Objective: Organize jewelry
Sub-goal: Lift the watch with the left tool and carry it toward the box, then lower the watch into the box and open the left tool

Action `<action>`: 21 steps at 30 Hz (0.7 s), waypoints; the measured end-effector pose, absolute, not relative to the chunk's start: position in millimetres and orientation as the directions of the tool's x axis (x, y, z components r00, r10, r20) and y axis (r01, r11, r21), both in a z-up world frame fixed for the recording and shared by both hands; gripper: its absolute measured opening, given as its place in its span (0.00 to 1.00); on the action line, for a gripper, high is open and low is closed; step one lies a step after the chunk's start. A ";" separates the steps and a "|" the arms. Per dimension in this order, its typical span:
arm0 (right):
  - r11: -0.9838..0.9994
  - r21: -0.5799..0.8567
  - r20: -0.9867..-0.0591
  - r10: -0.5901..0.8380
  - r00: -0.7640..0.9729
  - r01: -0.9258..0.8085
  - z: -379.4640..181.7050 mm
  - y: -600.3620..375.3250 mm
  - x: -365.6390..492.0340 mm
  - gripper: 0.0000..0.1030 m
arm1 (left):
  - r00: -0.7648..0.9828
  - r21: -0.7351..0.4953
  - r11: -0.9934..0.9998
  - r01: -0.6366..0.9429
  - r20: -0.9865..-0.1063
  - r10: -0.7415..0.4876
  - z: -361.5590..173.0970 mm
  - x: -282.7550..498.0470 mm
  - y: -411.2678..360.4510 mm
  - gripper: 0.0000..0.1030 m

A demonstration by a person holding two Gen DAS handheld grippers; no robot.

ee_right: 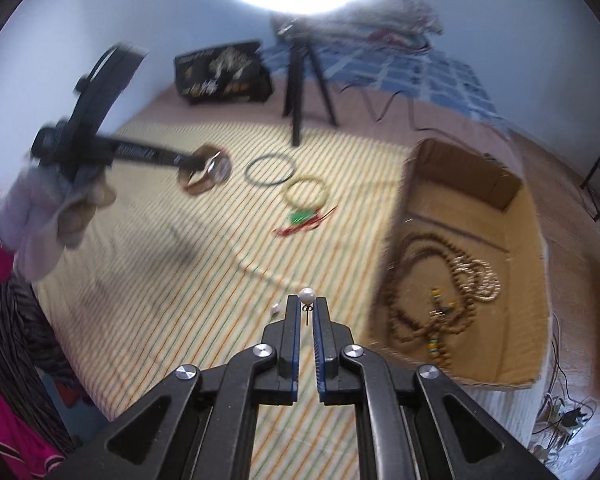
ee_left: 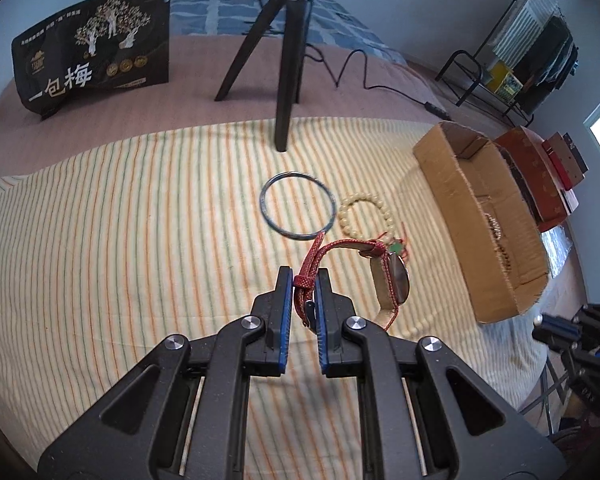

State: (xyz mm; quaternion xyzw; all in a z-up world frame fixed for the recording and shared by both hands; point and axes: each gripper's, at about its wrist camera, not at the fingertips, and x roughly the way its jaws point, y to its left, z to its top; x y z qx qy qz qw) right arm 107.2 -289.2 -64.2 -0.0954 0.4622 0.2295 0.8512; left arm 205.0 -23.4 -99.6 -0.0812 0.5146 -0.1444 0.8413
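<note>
Cardboard box (ee_right: 520, 216) at the bed's right edge lies nearer the right tongs (ee_right: 307, 312), clenched on a pearl earring (ee_right: 307, 295), than the left tongs (ee_left: 303, 280), clenched on a watch strap (ee_left: 306, 276).

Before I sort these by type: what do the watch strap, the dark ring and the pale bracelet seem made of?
Watch strap, pinched in the left claw: red woven fabric or textured leather, going by its speckled weave; hard to tell which.
Dark ring: thin and rigid, bluish sheen, probably metal or glass.
Pale bracelet: round cream beads, glossy, perhaps bone, resin or plastic.
</note>
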 end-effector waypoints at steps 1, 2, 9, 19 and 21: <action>0.885 0.053 -0.825 0.300 0.479 -0.463 -61.1 -295.2 109.6 0.03 | 0.433 -0.289 0.943 0.167 -0.838 -0.333 -96.4 203.6 -26.9 0.08; 0.893 0.055 -0.819 0.296 0.491 -0.446 -58.3 -301.5 112.2 0.03 | 0.439 -0.292 0.941 0.173 -0.832 -0.339 -94.1 201.9 -29.2 0.08; 0.928 0.058 -0.788 0.269 0.553 -0.369 -39.8 -340.7 126.7 0.03 | 0.456 -0.327 0.917 0.227 -0.796 -0.397 -75.2 190.6 -64.8 0.08; 0.946 0.047 -0.763 0.242 0.600 -0.321 -23.5 -377.4 155.1 0.03 | 0.476 -0.351 0.887 0.300 -0.751 -0.458 -56.6 180.8 -128.5 0.08; 0.948 0.043 -0.762 0.235 0.603 -0.314 -24.1 -382.3 161.9 0.03 | 0.480 -0.354 0.883 0.308 -0.743 -0.466 -54.0 180.2 -139.6 0.08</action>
